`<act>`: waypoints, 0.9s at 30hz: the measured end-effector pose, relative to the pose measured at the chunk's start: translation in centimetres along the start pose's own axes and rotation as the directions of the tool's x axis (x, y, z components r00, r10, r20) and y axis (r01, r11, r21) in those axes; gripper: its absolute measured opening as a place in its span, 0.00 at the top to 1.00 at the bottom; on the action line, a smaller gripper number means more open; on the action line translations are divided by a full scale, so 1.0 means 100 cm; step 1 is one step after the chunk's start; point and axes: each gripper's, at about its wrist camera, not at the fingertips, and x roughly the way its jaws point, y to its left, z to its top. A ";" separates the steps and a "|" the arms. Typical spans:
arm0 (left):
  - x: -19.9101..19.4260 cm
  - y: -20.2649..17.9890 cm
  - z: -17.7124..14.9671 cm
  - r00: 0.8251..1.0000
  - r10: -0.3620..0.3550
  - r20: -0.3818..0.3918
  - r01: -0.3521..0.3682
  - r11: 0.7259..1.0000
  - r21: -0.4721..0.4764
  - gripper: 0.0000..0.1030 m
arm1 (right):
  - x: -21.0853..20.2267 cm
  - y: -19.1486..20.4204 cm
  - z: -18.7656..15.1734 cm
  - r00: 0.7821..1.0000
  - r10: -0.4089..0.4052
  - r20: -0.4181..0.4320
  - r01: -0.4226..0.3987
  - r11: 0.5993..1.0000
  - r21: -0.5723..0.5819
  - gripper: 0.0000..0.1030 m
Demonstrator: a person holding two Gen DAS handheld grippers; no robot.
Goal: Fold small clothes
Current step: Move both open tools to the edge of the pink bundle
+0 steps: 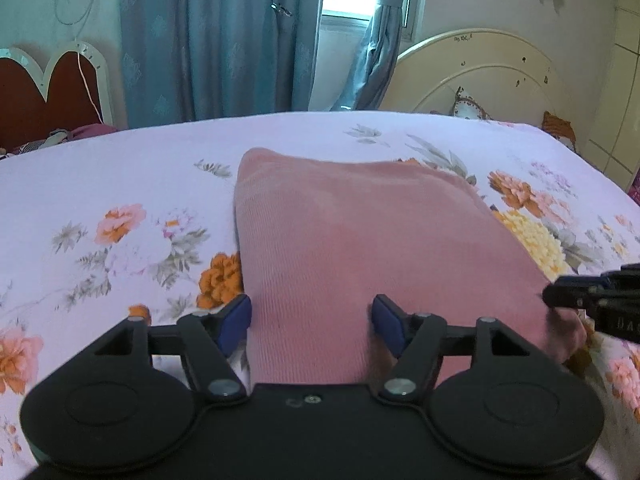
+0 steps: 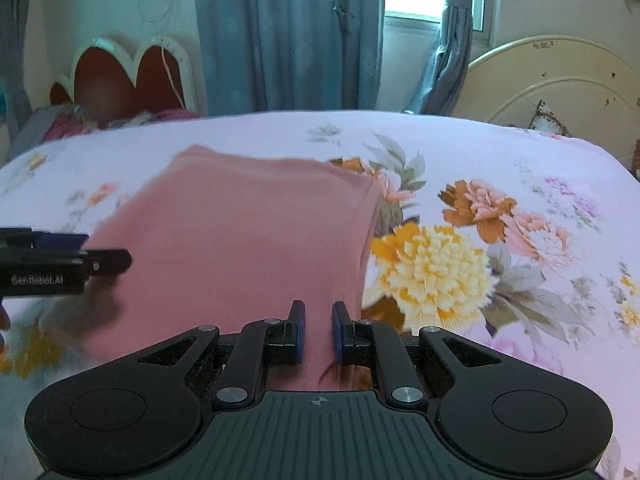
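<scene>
A pink ribbed garment (image 1: 360,248) lies folded into a rough rectangle on a bed covered by a floral sheet (image 1: 132,184), its near end running under both grippers and its far edge lying straight across the mattress. To the left of the cloth the sheet is bare and flat out to the bed's rim; to the right, past the garment's stitched side hem, printed yellow and orange blooms fill an equally uncluttered stretch. Beyond the far edge of the bed hang blue curtains (image 1: 224,40), with a cream arched headboard (image 1: 480,76) to the right and a red scalloped headboard (image 1: 48,88) to the left. The left gripper (image 1: 311,322) has its blue-padded jaws spread wide over the cloth's near left portion, the fabric between them but not pressed by either pad. The right gripper (image 2: 318,330) has its jaws drawn nearly together, pinching a narrow ridge of the pink fabric close to the garment's right hem. The knit shows fine lengthwise ribs and looks soft; the grippers are matte black plastic with metal pivot pins.
</scene>
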 end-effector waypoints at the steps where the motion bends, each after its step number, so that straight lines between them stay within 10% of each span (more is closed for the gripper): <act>1: 0.001 0.000 -0.002 1.000 0.000 -0.006 0.000 1.000 -0.001 0.33 | 0.003 -0.001 -0.005 1.000 -0.013 -0.012 0.013 1.000 -0.007 0.88; 8: 0.003 -0.001 0.001 0.999 -0.005 -0.042 0.005 1.000 -0.016 0.27 | -0.012 -0.015 -0.002 1.000 0.011 -0.009 -0.011 0.998 0.064 0.86; 10: 0.003 0.001 0.004 0.999 -0.010 -0.051 0.008 0.999 -0.031 0.26 | -0.016 -0.019 0.001 1.000 0.009 0.003 -0.009 0.997 0.082 0.32; 12: 0.001 0.001 0.007 0.998 -0.019 -0.053 0.016 0.998 -0.054 0.25 | -0.024 -0.021 0.005 0.999 -0.006 0.052 0.002 0.996 0.091 0.12; 27: 0.022 0.016 0.042 0.999 -0.027 -0.039 0.023 0.993 -0.113 0.21 | 0.017 -0.052 0.044 0.995 0.099 0.013 -0.099 0.959 0.267 0.12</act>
